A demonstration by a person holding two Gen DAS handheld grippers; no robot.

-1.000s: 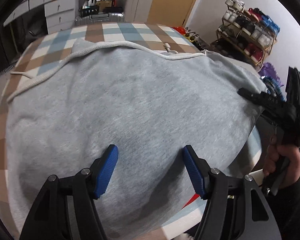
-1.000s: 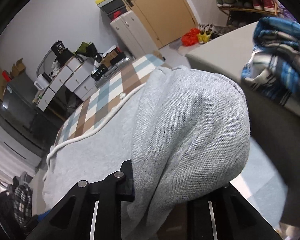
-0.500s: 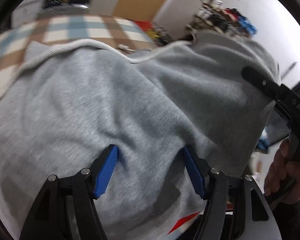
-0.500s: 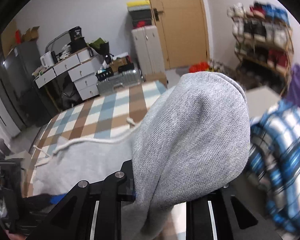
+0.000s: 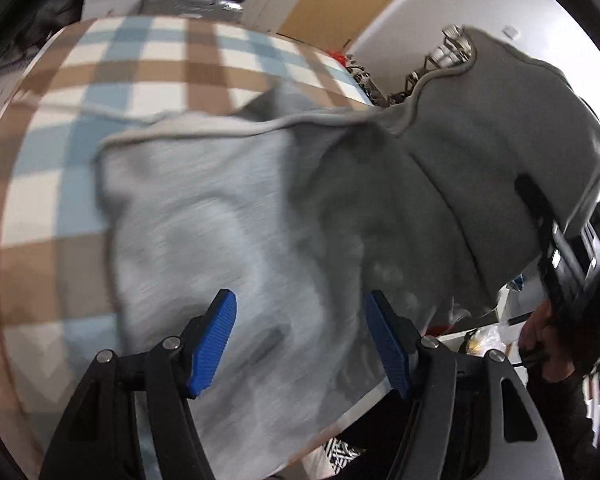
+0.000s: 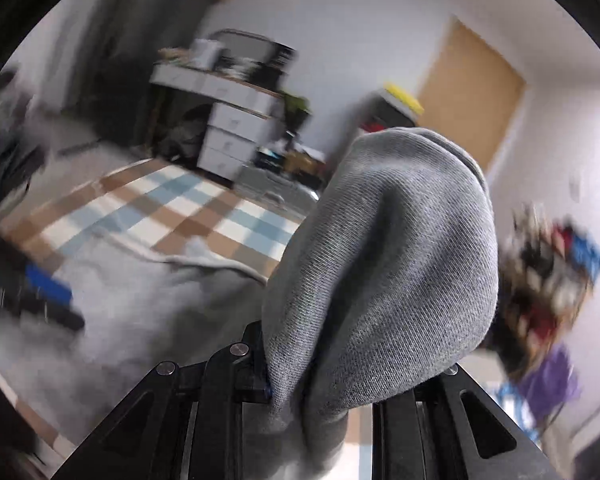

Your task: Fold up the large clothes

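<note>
grey hoodie (image 5: 228, 216) lies across the checked worktop (image 5: 112, 68). right claw (image 6: 320, 384) clenched on its raised edge, lifted right of the body. left claw (image 5: 300, 336) released, over the near hem, empty.

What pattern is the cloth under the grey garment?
Brown, light blue and white checks on the cloth, clearest in the left wrist view.

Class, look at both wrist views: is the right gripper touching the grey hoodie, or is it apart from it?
Touching. The right wrist view shows the right gripper shut on a bunched fold of the grey hoodie, the fabric pinched between the jaws and bulging over them.
</note>
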